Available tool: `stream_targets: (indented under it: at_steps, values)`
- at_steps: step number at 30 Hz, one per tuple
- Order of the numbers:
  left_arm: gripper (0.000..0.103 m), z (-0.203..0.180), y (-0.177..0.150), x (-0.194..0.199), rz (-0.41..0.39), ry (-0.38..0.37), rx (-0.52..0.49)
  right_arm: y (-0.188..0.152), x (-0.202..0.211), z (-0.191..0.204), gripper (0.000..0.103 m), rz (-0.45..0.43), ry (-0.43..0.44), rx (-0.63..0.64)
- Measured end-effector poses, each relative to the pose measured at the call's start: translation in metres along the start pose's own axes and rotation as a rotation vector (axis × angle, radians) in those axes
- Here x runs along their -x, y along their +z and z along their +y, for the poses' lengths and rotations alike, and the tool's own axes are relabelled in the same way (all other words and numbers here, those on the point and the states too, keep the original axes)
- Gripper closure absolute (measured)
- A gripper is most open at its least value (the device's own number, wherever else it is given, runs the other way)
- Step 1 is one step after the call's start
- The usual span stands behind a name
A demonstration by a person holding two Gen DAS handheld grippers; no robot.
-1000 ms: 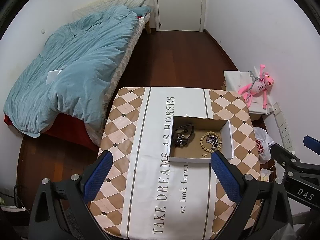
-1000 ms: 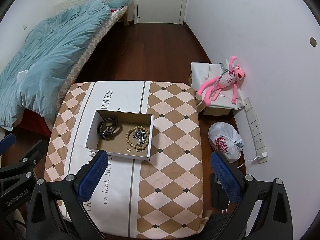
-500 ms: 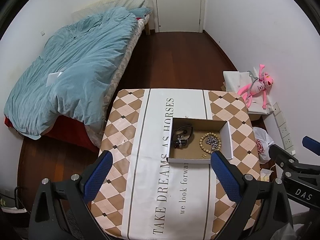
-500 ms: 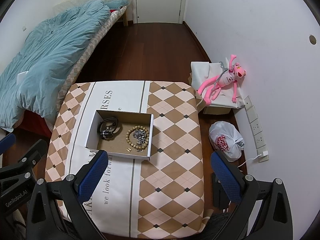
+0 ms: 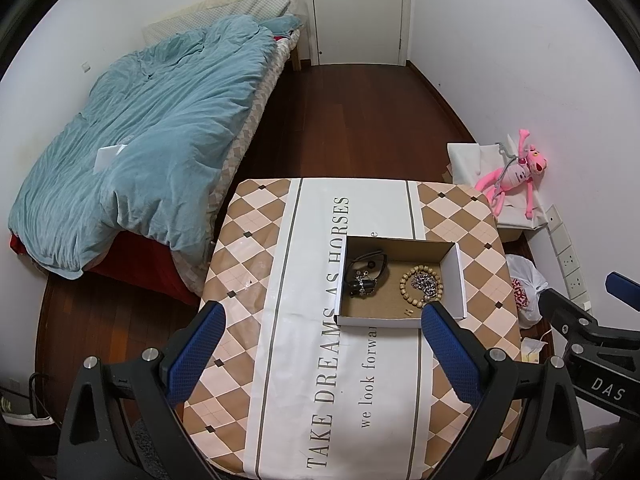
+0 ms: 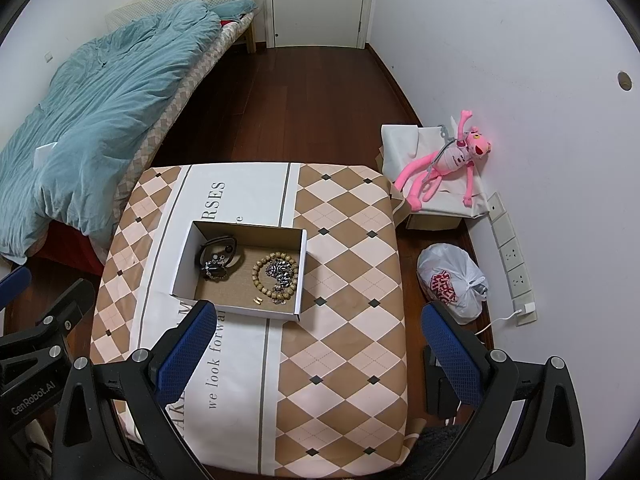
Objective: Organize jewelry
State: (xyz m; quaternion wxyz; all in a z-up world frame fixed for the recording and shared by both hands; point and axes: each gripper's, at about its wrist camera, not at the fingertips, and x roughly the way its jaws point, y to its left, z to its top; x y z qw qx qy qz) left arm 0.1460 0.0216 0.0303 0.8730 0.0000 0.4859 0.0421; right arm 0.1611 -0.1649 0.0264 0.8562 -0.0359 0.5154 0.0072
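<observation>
cardboard box of jewelry on the table, both tools wide and empty

cardboard box sitting open-topped on the table, over the white printed band of the diamond-patterned cloth, toward the right side. inside, left part: dark bracelets in a tangle. inside, right part: wooden bead bracelet ringed around a silver chain. two tiny gold pieces loose on the box floor near the front wall, just beside the beads.

left tool held above the near part of the table, blue-padded fingers spread wide, nothing between them, right fingertip seen just in front of the box's near right corner. right tool likewise spread wide and empty, hovering over the near right part of the table, left fingertip overlapping the box's near edge in view; whether touching cannot be told.

beyond: bed with teal duvet to the left, pink plush toy against the right wall, white plastic bag on the wooden floor.
</observation>
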Motion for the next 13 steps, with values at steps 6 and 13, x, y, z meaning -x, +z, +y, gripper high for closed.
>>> stream_targets:
  at_steps: [6, 13]
  values:
    - [0.003, 0.0011, 0.0011, 0.0013, -0.001, 0.0, 0.0, 0.0, 0.0, 0.0003, 0.0, -0.001, -0.001, 0.0]
    - [0.003, 0.0014, 0.0013, 0.0023, -0.003, 0.001, 0.004, 0.0005, 0.0004, 0.0003, 0.0, 0.002, 0.001, -0.001]
